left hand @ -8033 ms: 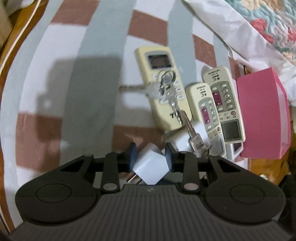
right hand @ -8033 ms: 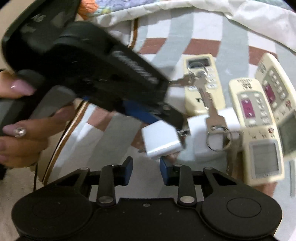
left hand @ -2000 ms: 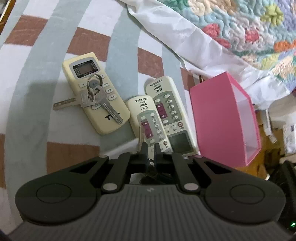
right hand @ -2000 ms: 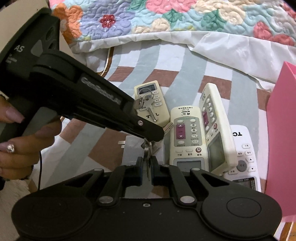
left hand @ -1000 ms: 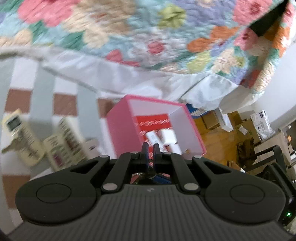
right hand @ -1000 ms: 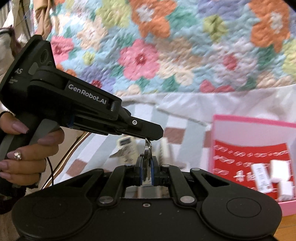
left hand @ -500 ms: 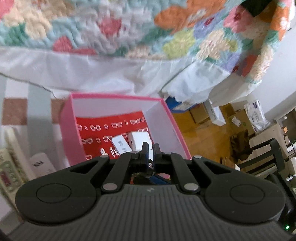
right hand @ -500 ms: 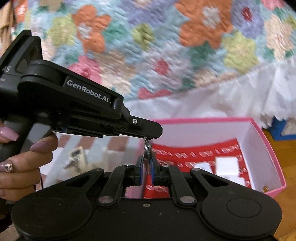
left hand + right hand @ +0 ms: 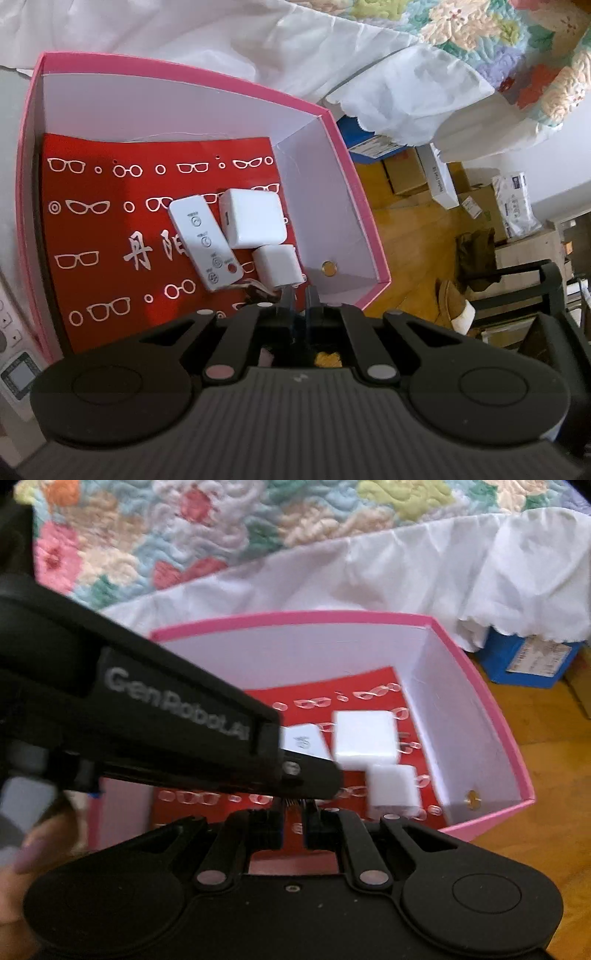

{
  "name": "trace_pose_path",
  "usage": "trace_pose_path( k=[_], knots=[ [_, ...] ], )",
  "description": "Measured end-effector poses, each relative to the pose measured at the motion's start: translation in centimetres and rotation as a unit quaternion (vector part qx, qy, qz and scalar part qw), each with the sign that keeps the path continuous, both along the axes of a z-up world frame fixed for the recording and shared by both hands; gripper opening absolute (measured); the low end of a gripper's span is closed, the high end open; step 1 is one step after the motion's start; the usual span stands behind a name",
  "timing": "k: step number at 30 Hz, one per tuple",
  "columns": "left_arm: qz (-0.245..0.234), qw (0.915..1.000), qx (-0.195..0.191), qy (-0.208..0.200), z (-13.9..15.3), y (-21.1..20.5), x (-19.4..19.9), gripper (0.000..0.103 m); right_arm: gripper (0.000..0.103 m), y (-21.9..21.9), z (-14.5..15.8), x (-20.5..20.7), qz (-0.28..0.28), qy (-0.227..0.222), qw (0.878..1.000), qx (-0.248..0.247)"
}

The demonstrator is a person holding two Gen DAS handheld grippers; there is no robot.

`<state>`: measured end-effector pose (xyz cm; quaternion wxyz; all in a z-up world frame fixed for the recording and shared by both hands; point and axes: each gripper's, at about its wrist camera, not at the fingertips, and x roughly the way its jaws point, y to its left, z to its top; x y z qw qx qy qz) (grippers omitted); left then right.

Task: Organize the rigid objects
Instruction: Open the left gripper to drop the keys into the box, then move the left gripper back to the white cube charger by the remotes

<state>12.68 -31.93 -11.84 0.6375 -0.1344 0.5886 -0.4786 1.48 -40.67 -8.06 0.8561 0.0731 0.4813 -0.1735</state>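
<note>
The right gripper (image 9: 293, 812) sits nearest in its own view, its fingers a narrow gap apart after the jaws have just been opening. The red floor of the box shows through most of that gap, and only a small ridged metal piece (image 9: 293, 802) sits at its top, too blurred to tell whether the pads touch it. That piece lies directly under the tip of the left gripper (image 9: 299, 295), which reaches in from the left in a blurred hand (image 9: 22, 867). The left gripper's fingers stand together, and its own view does not show what, if anything, is pinched between them. Both tools hang over the near edge of the open pink box (image 9: 369, 236). On the box floor lies a red card printed with spectacles (image 9: 110, 229). On the card, close to the grippers, a small white plug block (image 9: 275, 269) touches a larger white block (image 9: 253, 218), and a slim white remote (image 9: 205, 243) lies tilted against their left side. A brass stud (image 9: 328, 268) sits on the inner wall near the right corner. Outside the box, at the left edge, part of another remote (image 9: 14, 376) shows. Beyond the box hangs a white bed frill (image 9: 221, 44) under a floral quilt (image 9: 221, 524). Cardboard boxes (image 9: 406, 173) stand farther off on the wooden floor (image 9: 406, 240).
</note>
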Motion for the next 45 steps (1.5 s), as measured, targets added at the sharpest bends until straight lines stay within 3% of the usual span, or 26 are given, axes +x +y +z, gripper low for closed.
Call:
trace_pose_path(
  k=[8, 11, 14, 18, 24, 26, 30, 32, 38, 41, 45],
  knots=[
    [-0.010, 0.9962, 0.056, -0.066, 2.9, 3.0, 1.0, 0.007, 0.027, 0.3, 1.7, -1.9, -0.014, -0.027, 0.999, 0.015],
    [-0.018, 0.9930, 0.079, -0.086, 4.4, 5.2, 1.3, 0.009, 0.030, 1.9, 3.0, -2.6, 0.002, -0.043, 0.998, 0.042],
    [-0.022, 0.9884, 0.104, -0.109, 6.3, 7.9, 1.5, 0.015, 0.031, 4.0, 4.4, -2.9, 0.039, -0.054, 0.996, 0.063],
    [-0.022, 0.9763, 0.143, -0.161, 9.1, 11.6, 1.1, 0.018, 0.035, 7.2, 6.7, -2.8, 0.101, -0.070, 0.989, 0.079],
    [-0.010, 0.9634, 0.174, -0.204, 11.5, 16.7, 0.5, 0.034, 0.041, 12.2, 8.8, -1.9, 0.194, -0.097, 0.970, 0.110],
    [-0.002, 0.9622, 0.178, -0.206, 11.4, 18.2, 0.6, 0.041, 0.044, 13.7, 8.6, -1.2, 0.223, -0.101, 0.961, 0.128],
    [0.020, 0.9612, 0.186, -0.203, 10.1, 21.2, 1.5, 0.042, 0.048, 16.3, 6.9, 0.8, 0.267, -0.085, 0.950, 0.137],
    [0.034, 0.9614, 0.187, -0.199, 9.1, 23.2, 2.1, 0.046, 0.058, 17.6, 5.7, 1.6, 0.287, -0.073, 0.946, 0.131],
    [0.090, 0.9607, 0.201, -0.169, 4.9, 28.5, 4.8, 0.053, 0.067, 20.5, 1.3, 3.3, 0.334, -0.061, 0.930, 0.138],
    [0.109, 0.9633, 0.202, -0.139, 2.6, 30.0, 5.7, 0.053, 0.067, 21.5, -1.0, 4.1, 0.332, -0.054, 0.930, 0.147],
    [0.102, 0.9678, 0.193, -0.125, -0.3, 30.4, 6.7, 0.053, 0.067, 23.7, -3.7, 4.8, 0.356, -0.034, 0.929, 0.100]
  ],
)
